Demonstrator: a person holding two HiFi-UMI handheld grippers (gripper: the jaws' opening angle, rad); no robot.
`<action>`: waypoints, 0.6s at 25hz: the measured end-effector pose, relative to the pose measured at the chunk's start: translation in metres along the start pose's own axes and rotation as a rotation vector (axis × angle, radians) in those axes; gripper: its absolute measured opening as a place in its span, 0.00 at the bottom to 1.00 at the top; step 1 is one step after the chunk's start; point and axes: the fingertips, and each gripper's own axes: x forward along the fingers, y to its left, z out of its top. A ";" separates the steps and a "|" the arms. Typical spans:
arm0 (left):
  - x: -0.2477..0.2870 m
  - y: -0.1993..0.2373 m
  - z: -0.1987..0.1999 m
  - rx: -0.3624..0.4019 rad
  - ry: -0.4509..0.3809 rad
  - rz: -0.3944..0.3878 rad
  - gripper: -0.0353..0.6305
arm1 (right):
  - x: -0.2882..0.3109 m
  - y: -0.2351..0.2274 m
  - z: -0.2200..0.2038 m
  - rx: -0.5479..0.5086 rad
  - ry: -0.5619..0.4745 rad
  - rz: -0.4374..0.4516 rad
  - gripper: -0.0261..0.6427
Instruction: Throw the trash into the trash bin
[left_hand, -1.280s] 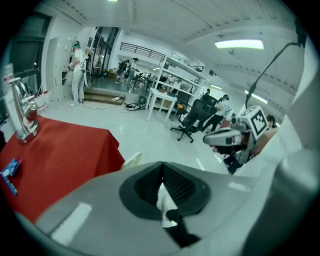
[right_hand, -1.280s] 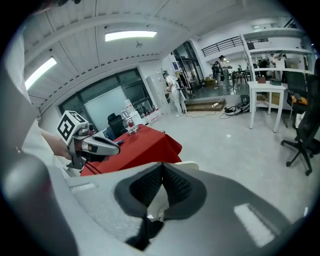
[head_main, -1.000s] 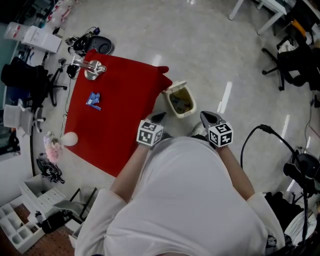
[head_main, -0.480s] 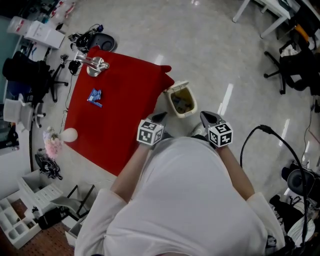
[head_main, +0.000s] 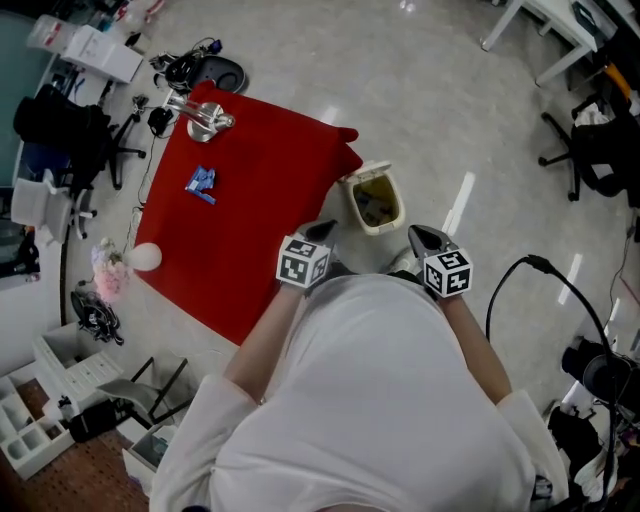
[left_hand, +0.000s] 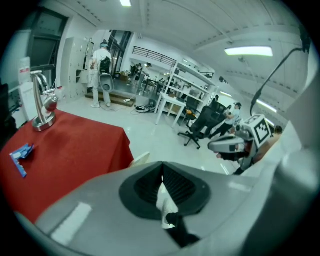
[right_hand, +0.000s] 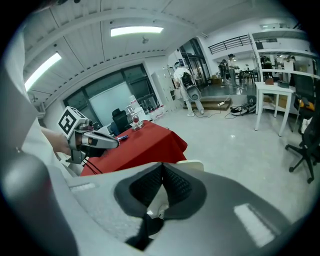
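The red tabletop (head_main: 250, 220) has the trash bin (head_main: 380, 230) standing open at its near corner (something dark lies inside it). The left claw (head_main: 320, 231) and right claw (head_main: 422, 238) hover beside the bin, both closed and empty. The job looks unfinished: a blue wrapper (head_main: 202, 184) lies far up the tabletop, and a pale lump (head_main: 146, 257) sits at its edge.

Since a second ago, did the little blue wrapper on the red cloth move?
No. The crumpled blue wrapper lies just as far below the shiny metal stand on the red cloth as before; only the whole view shifted.
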 end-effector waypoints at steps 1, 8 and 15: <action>-0.004 0.006 0.001 -0.004 -0.006 0.013 0.06 | 0.002 0.002 0.000 -0.004 0.003 0.003 0.04; -0.043 0.071 0.002 -0.038 -0.061 0.152 0.12 | 0.025 0.023 0.003 -0.035 0.023 0.026 0.04; -0.087 0.146 0.000 -0.097 -0.106 0.281 0.15 | 0.045 0.038 0.010 -0.050 0.036 0.010 0.04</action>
